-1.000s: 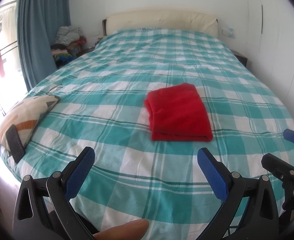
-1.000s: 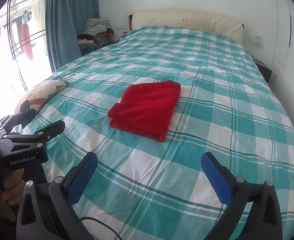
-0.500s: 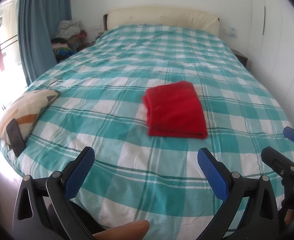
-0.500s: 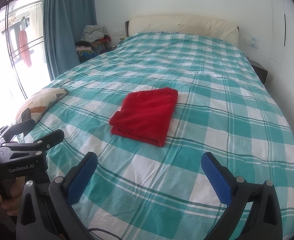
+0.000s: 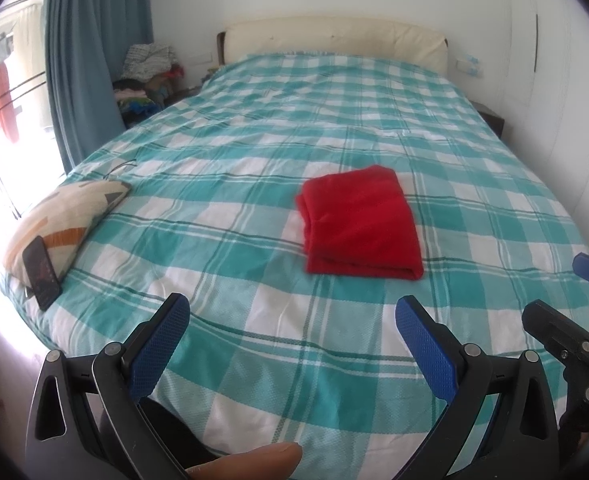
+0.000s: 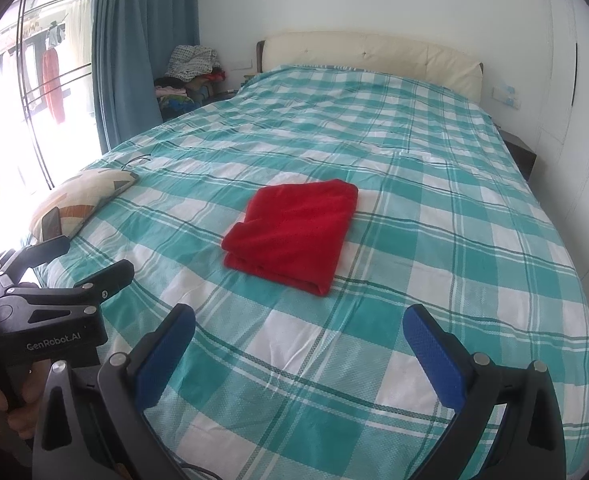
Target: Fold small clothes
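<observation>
Red cloth, teal-white checked bedspread

A bed covered in teal-and-white check is seen; a folded red garment lies mid-bed, a patterned pillow at its left edge, a phone leaning against it.

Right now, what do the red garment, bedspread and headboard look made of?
Red garment: soft matte knit or fleece, folded edges thick.
Bedspread: thin woven cotton-like cloth, teal-white check, fine weave visible.
Headboard: cream padded upholstery, slight sheen, maybe leatherette.
</observation>
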The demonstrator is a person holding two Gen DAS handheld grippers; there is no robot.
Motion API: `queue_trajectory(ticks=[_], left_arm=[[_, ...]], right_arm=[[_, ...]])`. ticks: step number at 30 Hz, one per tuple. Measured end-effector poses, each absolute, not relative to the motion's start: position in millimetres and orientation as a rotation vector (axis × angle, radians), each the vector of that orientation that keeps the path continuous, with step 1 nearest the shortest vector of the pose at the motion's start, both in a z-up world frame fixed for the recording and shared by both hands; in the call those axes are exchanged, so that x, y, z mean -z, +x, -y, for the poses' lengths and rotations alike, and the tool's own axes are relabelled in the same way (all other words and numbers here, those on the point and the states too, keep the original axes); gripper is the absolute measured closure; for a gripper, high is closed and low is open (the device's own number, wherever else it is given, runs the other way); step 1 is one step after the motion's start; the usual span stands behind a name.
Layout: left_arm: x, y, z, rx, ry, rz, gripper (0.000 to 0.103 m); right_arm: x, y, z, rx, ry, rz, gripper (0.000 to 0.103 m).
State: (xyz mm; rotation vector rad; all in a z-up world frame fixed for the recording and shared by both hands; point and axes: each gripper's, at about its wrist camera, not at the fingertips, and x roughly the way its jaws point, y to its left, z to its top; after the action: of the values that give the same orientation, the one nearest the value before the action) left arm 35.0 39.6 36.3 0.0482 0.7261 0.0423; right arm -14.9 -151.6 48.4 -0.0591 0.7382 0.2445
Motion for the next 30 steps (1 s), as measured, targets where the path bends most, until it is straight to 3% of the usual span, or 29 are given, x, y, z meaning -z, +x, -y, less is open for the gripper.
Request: queue_trajectory(ticks=[30], left_arm=[[-41.3, 30.8, -40.9, -0.042, 0.047, -0.709, 0.000]], right_arm=[[-53.3, -15.2, 143.1, -0.215, -0.079, -0.727, 0.001]])
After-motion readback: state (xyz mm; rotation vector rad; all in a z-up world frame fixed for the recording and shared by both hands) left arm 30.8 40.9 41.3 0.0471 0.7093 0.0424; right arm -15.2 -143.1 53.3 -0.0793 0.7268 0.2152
